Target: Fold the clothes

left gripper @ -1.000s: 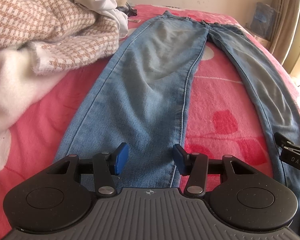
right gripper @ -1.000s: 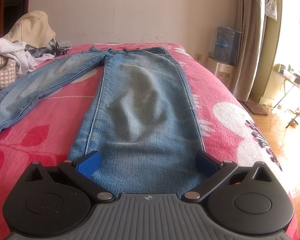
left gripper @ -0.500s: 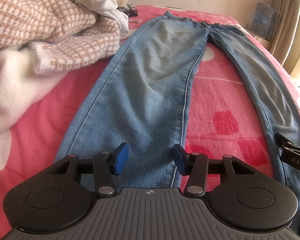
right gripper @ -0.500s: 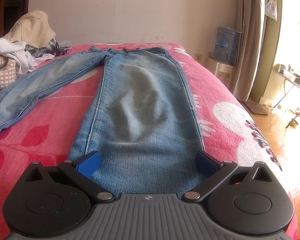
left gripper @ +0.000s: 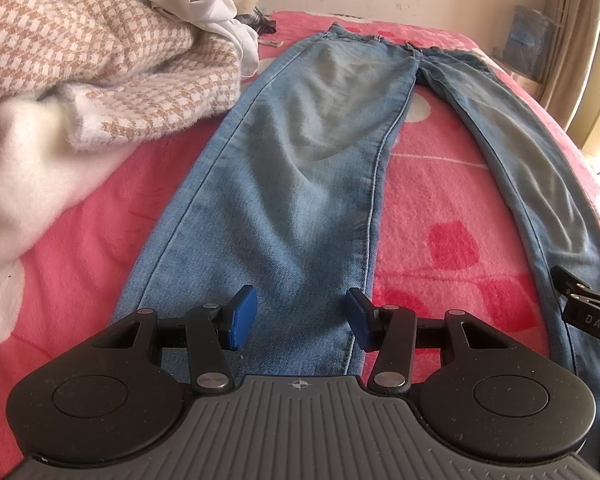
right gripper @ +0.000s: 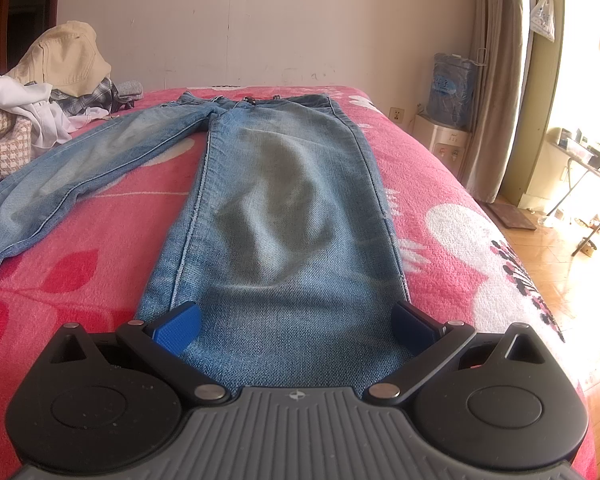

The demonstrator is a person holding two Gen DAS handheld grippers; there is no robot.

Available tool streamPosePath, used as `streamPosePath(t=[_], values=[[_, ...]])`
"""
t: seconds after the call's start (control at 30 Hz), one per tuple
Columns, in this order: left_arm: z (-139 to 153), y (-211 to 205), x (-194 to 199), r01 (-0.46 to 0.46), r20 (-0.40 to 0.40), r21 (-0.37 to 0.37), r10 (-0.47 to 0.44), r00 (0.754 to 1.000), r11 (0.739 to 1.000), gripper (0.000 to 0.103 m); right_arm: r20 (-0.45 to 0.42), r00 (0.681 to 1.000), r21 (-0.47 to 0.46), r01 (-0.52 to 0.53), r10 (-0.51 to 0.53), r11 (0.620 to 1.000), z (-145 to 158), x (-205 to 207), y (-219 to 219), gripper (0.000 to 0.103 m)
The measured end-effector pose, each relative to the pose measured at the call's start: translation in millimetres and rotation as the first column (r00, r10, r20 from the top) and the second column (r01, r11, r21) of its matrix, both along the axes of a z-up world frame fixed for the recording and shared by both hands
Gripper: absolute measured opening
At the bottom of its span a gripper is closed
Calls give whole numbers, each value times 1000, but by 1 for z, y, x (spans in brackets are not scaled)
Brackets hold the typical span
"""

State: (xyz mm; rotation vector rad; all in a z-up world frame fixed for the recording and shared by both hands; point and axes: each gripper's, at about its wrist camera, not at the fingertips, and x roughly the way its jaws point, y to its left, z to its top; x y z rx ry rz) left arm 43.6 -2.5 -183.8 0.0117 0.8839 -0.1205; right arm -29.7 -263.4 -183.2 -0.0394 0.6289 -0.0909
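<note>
Jeans [left gripper: 284,168] hems hidden behind left tongs [left gripper: 298,318], right tongs [right gripper: 296,326].

Bright daylight from the window [right gripper: 576,128] at right — blown-out glare there, soft shadows, sharp focus, fisheye-curved edges.

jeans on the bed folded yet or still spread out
Spread out, not folded. The jeans lie flat on the pink blanket, both legs apart in a V from the waistband at the far end, neither leg doubled over.

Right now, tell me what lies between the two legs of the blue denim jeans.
Only bare pink floral blanket separates the blue denim jeans' legs; the left wrist view shows it best.
</note>
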Motion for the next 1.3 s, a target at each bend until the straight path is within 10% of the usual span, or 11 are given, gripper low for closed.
streamPosePath(t=[1.3], values=[[2,8,1,-21,15,12,21,1000,1000,49,-1,1000,0,0,0,1000,0,0,1,103]])
